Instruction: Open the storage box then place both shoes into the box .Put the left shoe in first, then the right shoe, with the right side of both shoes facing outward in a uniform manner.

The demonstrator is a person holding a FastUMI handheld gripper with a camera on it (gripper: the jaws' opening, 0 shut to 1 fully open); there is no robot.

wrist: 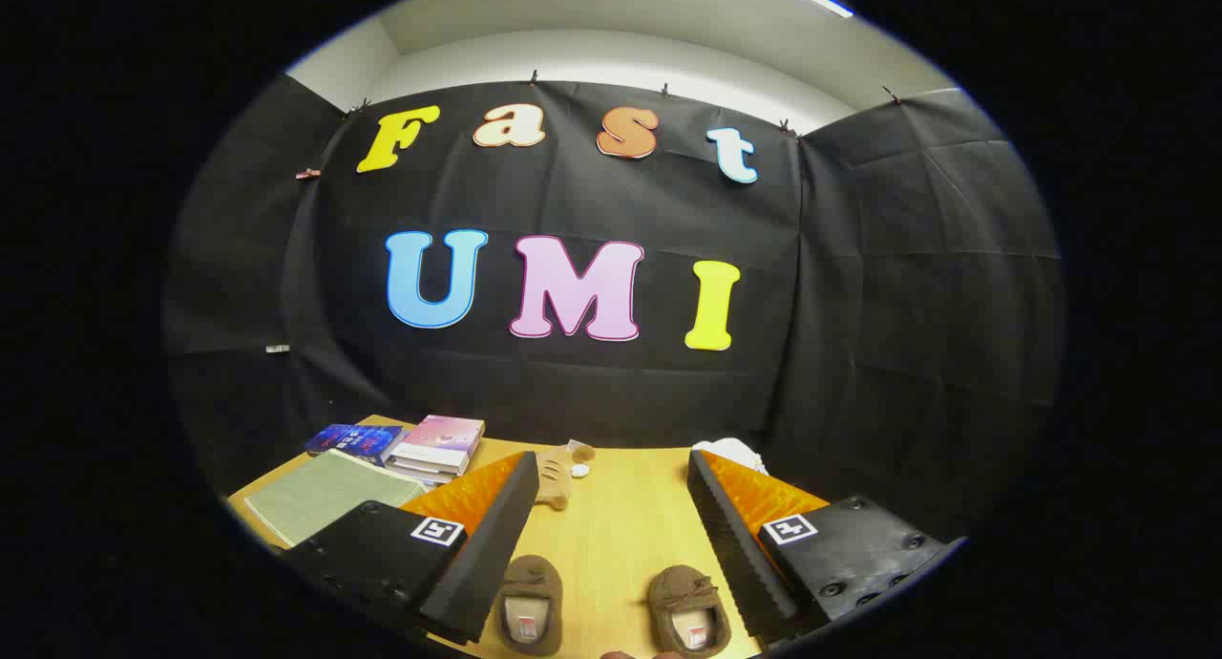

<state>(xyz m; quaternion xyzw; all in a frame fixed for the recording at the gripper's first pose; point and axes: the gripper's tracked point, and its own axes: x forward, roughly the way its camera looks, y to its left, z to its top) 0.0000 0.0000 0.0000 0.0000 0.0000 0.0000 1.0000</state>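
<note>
Gripper view: the gripper point(611, 535) hangs with fingers spread wide, holding nothing; two brown shoes point(530, 605) point(689, 609) sit at the tabletop's point(621, 506) near edge between them. Judged step: opening the box, then left shoe.

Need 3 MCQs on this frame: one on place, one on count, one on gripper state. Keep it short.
1. Where are the small brown fuzzy shoes?
A. between the fingers on the wooden table
B. on the stacked books
C. inside a box

2. How many shoes lie there?
A. one
B. two
C. three

3. What state is the gripper in?
A. shut on a shoe
B. shut on nothing
C. open

Key: 1 A, both shoes lie on the tabletop between the fingers. 2 B, one pair shows, the second shoe beside the first. 3 C, fingers stand wide apart, touching nothing.
</note>
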